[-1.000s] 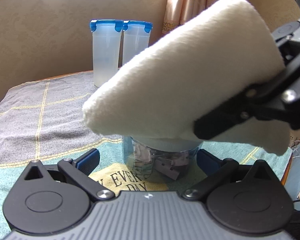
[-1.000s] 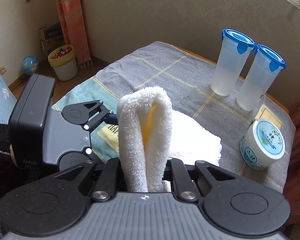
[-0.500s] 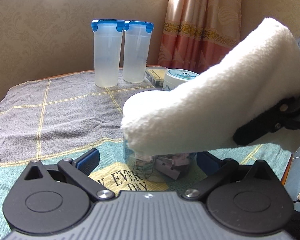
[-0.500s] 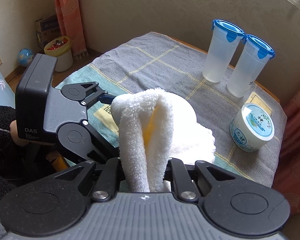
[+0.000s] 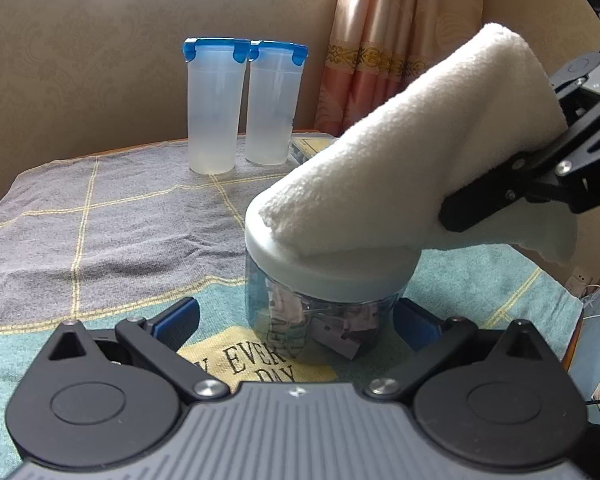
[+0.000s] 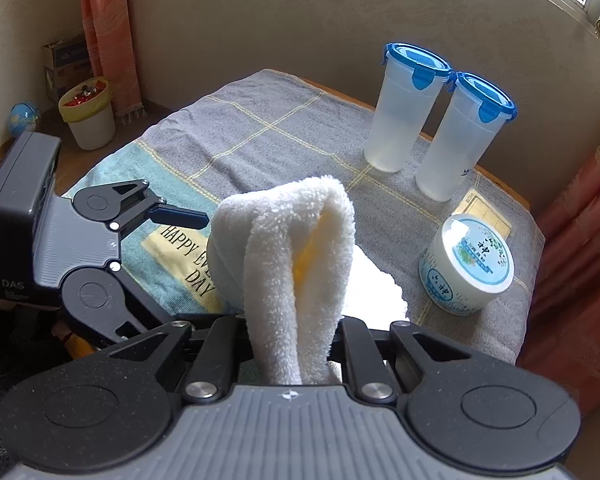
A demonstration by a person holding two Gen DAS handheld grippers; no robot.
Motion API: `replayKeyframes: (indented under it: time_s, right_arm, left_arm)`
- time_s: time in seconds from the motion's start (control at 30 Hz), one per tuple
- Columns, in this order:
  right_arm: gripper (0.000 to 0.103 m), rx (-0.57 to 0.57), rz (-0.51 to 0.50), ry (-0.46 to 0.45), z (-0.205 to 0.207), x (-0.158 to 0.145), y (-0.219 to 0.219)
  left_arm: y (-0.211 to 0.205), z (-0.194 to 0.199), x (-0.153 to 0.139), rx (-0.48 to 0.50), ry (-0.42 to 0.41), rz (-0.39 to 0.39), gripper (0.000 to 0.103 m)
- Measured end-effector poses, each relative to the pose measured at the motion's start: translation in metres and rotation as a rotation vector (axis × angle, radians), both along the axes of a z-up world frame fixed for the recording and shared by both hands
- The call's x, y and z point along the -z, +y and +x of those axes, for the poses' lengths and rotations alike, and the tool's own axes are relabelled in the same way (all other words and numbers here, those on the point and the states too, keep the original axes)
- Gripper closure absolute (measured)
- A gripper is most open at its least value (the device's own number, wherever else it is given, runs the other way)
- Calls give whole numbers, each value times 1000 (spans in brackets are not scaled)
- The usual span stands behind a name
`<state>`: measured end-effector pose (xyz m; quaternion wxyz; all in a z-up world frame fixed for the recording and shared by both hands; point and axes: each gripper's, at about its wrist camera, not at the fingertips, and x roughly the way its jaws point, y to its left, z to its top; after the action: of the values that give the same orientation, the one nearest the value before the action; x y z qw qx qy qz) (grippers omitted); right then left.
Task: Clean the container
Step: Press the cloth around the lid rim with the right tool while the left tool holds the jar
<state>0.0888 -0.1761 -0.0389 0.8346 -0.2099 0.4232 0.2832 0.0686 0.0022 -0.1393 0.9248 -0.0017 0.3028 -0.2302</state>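
Grey checked cloth is left bare toward the table's left edge. The upright jar (white-lidded) is flanked by the left gripper, fingers wide and not seen to press. The folded towel, long axis sloping down-left onto the lid, is clamped by the right gripper.

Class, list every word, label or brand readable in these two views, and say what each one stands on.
"HAPPY EVE... DAY": yellow patch on the tablecloth, partly hidden.
"DAS": body of the left claw.
Print on the round tub's lid: too small to read.
Small mark on one tall cup: unreadable.
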Motion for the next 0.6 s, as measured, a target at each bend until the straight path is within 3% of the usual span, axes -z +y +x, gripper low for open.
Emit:
replayKeyframes:
  time_s: [0.6]
  right_arm:
    - [87, -36, 20, -25, 39, -1, 35]
  left_arm:
    - [2, 2, 0, 8, 14, -7, 0]
